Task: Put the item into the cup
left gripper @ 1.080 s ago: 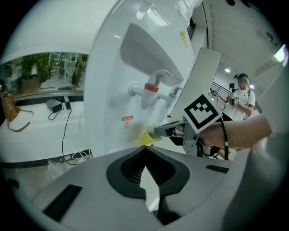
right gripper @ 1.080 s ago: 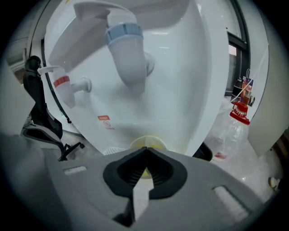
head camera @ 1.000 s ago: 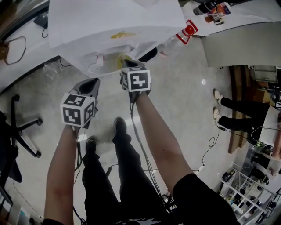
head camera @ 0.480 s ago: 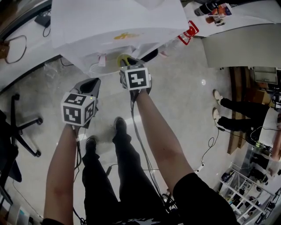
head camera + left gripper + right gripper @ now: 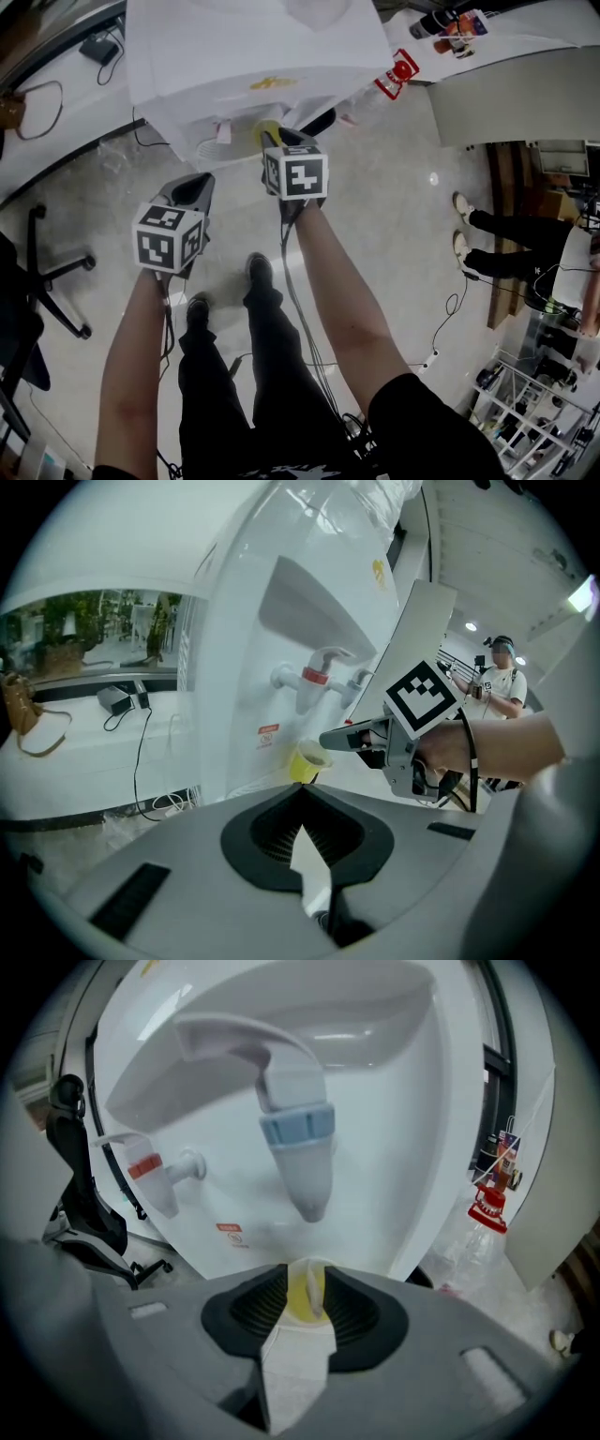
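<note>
Right tool (image 5: 305, 1279) clamps a yellow cup (image 5: 298, 1303) below the blue tap (image 5: 298, 1152) of a water dispenser (image 5: 403, 1119), its red sticker (image 5: 231, 1229) illegible; left tool (image 5: 300, 794) is clenched, empty.

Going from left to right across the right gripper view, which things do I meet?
black office chair → red tap → blue tap → clear bottle with a red top. I omit the yellow cup: it lies under the blue tap.
</note>
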`<act>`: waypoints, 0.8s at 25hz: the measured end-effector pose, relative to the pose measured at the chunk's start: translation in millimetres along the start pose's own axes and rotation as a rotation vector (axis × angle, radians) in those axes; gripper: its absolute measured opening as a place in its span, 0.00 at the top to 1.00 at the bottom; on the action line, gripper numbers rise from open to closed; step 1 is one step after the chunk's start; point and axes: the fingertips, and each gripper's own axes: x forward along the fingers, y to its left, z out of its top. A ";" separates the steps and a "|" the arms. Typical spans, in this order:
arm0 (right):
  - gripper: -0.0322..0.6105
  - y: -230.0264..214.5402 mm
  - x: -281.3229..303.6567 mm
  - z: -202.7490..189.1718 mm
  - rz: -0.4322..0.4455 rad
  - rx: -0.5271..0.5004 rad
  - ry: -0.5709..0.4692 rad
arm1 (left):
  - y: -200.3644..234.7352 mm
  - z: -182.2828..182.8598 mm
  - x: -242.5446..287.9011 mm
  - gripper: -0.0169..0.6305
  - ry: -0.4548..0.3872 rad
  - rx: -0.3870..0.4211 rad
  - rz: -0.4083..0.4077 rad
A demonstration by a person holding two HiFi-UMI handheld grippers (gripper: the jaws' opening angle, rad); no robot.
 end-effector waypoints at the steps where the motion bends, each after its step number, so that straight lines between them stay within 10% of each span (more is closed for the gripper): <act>1: 0.76 2.1 -5.4 0.7 -0.002 0.006 -0.006 | -1.7 -0.3 -4.0 0.99 0.002 0.000 -0.002; 20: 0.92 53.7 -163.5 -11.7 -0.129 0.303 -0.210 | -54.6 13.9 -116.8 0.99 -0.026 0.104 -0.127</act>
